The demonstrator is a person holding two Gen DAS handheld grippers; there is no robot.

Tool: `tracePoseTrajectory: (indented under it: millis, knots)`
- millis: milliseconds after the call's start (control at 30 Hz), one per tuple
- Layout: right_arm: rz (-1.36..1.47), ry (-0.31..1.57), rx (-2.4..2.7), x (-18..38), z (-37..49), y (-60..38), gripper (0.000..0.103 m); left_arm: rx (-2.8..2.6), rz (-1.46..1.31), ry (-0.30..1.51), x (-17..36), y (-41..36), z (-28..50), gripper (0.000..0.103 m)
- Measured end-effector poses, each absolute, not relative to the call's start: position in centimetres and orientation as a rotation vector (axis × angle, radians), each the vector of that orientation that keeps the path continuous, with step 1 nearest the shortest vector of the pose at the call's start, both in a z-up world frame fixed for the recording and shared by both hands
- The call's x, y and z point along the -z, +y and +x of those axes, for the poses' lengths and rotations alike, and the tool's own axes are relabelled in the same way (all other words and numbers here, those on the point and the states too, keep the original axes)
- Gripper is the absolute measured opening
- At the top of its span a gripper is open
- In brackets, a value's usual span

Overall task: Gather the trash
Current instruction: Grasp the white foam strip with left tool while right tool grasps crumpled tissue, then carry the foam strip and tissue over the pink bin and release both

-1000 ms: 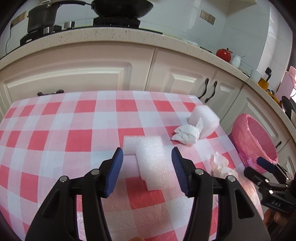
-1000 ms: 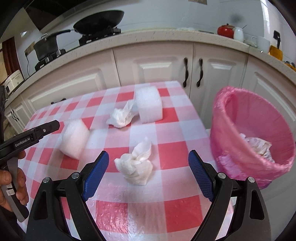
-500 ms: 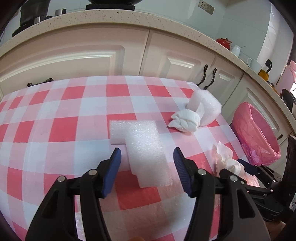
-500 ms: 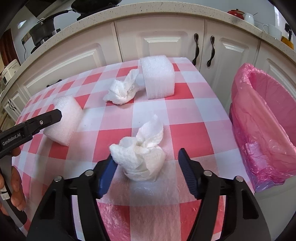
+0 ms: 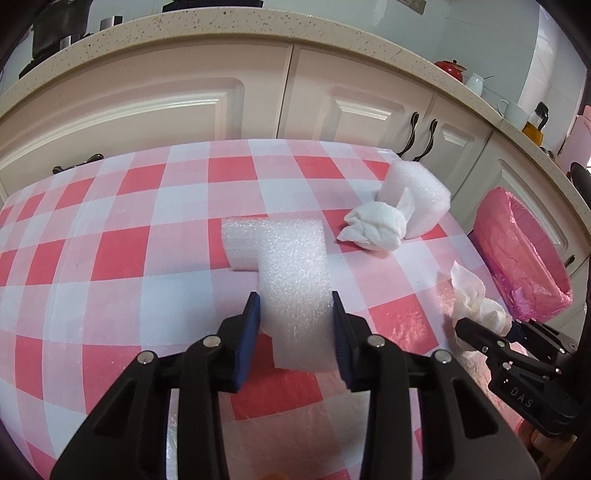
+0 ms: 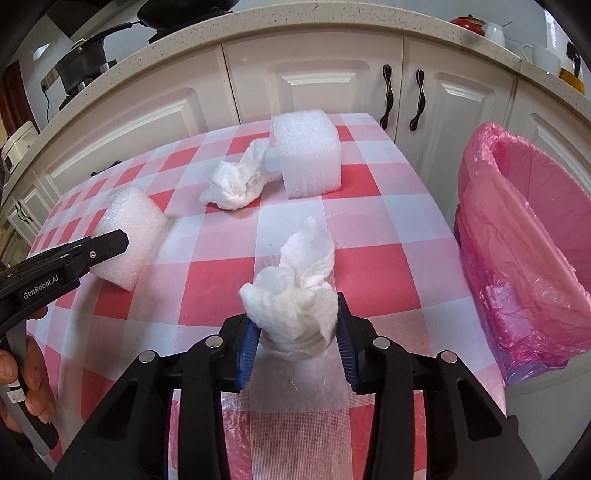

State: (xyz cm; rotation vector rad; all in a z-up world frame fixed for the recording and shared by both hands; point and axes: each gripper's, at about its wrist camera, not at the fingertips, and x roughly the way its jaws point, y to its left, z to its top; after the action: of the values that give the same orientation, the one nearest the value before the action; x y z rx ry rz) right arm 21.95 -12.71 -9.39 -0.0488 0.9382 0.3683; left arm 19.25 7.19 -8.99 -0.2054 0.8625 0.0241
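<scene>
My left gripper (image 5: 295, 325) is shut on a white L-shaped foam block (image 5: 291, 273) that lies on the checked tablecloth (image 5: 110, 251); the block also shows in the right wrist view (image 6: 127, 236). My right gripper (image 6: 295, 332) is shut on a crumpled white tissue (image 6: 295, 291), seen from the left wrist view (image 5: 476, 299) near the table's right edge. A second crumpled tissue (image 6: 236, 181) and a larger foam block (image 6: 308, 155) lie farther back. The pink-lined bin (image 6: 524, 236) stands off the table's right side.
White kitchen cabinets (image 5: 184, 107) and a speckled countertop (image 5: 258, 22) run behind the table. A red kettle (image 5: 450, 68) and cups stand on the counter at right. The table's right edge (image 6: 454, 258) borders the bin.
Both grippers moved forward and closed. The left one closed on the foam block, the right one on the near tissue.
</scene>
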Motion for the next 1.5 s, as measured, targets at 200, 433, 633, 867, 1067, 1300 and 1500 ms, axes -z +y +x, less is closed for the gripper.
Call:
tracePoseTrajectory:
  millis: [200, 433, 633, 867, 1067, 1300, 1500]
  knots:
    - [-0.029, 0.902, -0.368, 7.7, 21.5, -13.5, 0.037, -0.012, -0.194, 0.831, 7.4, 6.5, 18.8, 0.035]
    - [-0.011, 0.852, -0.359, 5.6, 20.8, -15.1, 0.037, 0.009, -0.178, 0.793, 5.4, 4.9, 18.3, 0.035]
    - [-0.002, 0.82, -0.346, 4.1, 20.4, -16.5, 0.037, 0.035, -0.162, 0.766, 3.9, 3.4, 18.1, 0.035]
    - [0.01, 0.783, -0.315, 2.5, 20.5, -18.5, 0.037, 0.076, -0.141, 0.732, 2.3, 1.1, 18.3, 0.035]
    - [0.013, 0.755, -0.283, 1.2, 20.9, -20.8, 0.037, 0.117, -0.112, 0.711, 1.1, -1.6, 19.1, 0.035]
    - [0.038, 0.722, -0.229, -0.1, 22.0, -24.5, 0.037, 0.16, -0.076, 0.694, -0.1, -4.6, 20.1, 0.035]
    - [0.051, 0.704, -0.187, -1.0, 23.2, -27.9, 0.037, 0.202, -0.043, 0.677, -1.3, -7.4, 21.3, 0.035]
